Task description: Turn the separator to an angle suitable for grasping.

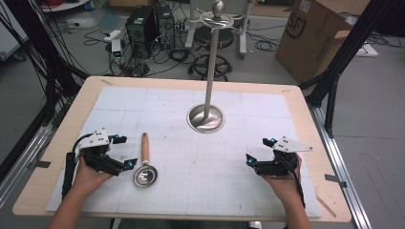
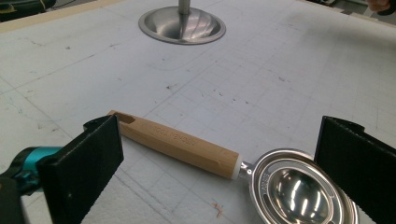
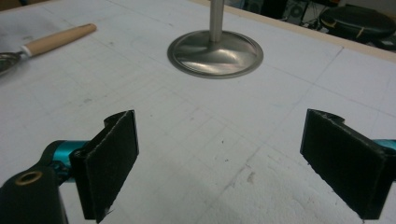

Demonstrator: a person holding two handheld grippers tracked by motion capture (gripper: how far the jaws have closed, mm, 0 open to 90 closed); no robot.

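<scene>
On the white gridded mat (image 1: 191,157), stand (image 1: 206,118) at twelve o'clock; both grippers (image 1: 122,151) (image 1: 260,150) spread, strainer (image 1: 144,167) untouched; cables litter the floor (image 1: 86,43).

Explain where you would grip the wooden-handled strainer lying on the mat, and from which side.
Grip the wooden handle of the strainer mid-length, coming from above with the left tongs, probably. It lies flat and straight; the metal bowl is wide and shallow.
</scene>
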